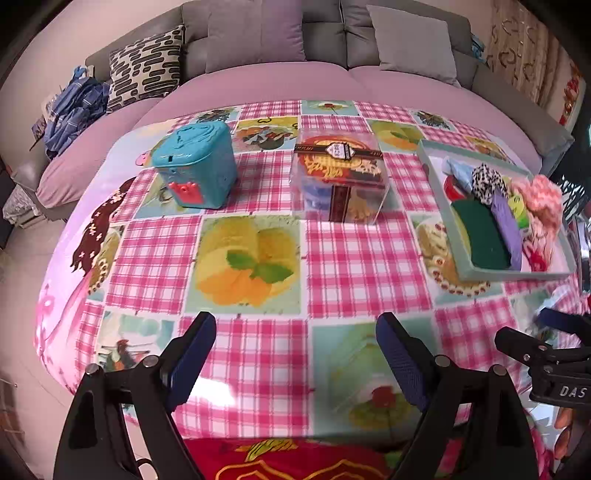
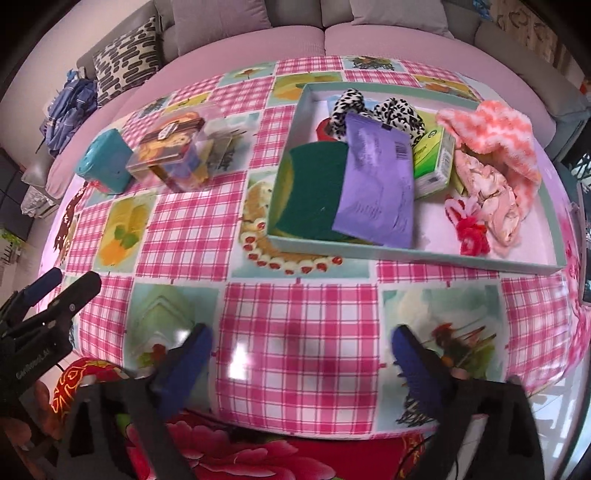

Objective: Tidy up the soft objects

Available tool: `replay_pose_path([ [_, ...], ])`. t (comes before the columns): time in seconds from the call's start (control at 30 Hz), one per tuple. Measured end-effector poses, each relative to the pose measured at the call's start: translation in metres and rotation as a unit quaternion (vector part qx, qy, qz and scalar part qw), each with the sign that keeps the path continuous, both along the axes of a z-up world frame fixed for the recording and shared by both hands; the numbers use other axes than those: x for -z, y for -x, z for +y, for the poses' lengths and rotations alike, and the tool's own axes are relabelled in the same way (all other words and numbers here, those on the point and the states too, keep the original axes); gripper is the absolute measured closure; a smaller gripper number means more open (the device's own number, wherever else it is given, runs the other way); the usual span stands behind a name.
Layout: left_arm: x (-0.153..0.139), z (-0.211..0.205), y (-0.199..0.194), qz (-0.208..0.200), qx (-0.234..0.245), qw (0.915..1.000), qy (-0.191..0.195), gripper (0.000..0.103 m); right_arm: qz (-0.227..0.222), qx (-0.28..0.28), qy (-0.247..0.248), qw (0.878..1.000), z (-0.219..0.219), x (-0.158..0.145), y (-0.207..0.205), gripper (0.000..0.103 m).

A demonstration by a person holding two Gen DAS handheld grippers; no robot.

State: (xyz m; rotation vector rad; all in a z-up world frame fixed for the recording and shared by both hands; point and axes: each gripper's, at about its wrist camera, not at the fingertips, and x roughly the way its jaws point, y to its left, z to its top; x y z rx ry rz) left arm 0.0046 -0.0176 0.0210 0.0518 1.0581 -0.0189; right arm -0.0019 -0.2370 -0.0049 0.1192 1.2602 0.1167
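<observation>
A shallow teal tray [image 2: 406,254] [image 1: 428,158] sits on the table's right side. It holds a green scouring sponge [image 2: 314,192] [image 1: 480,236], a purple packet [image 2: 376,184], black-and-white spotted scrunchies [image 2: 391,110], a green carton [image 2: 436,162], a pink-and-white knitted cloth [image 2: 495,129] [image 1: 543,203], a pale pink cloth [image 2: 487,192] and a red-and-white fuzzy toy [image 2: 469,229]. My left gripper [image 1: 295,358] is open and empty over the table's near edge. My right gripper [image 2: 303,362] is open and empty in front of the tray.
A teal lidded box [image 1: 195,166] [image 2: 107,162] and a clear plastic box [image 1: 340,177] [image 2: 173,155] stand at the table's far left. A grey sofa with cushions [image 1: 258,33] lies behind. Blue clothing [image 1: 70,110] is heaped on its left end.
</observation>
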Motion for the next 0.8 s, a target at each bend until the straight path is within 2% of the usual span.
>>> replay_pose_path([
  [0.3,-0.002,0.013,0.016,-0.012,-0.012,0.9998,0.009,0.014,-0.037,0.010,0.026,0.999,0.014,-0.007,0.016,0.000],
  [0.43,-0.001,0.015,0.017,-0.013,-0.016,0.9998,0.004,0.014,-0.050,0.009,0.022,0.998,0.016,-0.014,0.020,0.000],
  [0.63,-0.004,0.019,0.019,-0.023,-0.013,0.9991,0.034,0.014,-0.062,0.006,0.023,0.998,0.024,-0.020,0.021,0.000],
  [0.73,-0.006,0.023,0.021,-0.030,-0.015,0.9984,0.046,0.007,-0.070,0.007,0.026,0.997,0.027,-0.021,0.021,0.000],
  [0.8,-0.007,0.025,0.022,-0.035,-0.021,0.9981,0.047,0.007,-0.075,0.009,0.025,0.997,0.027,-0.022,0.021,0.000],
])
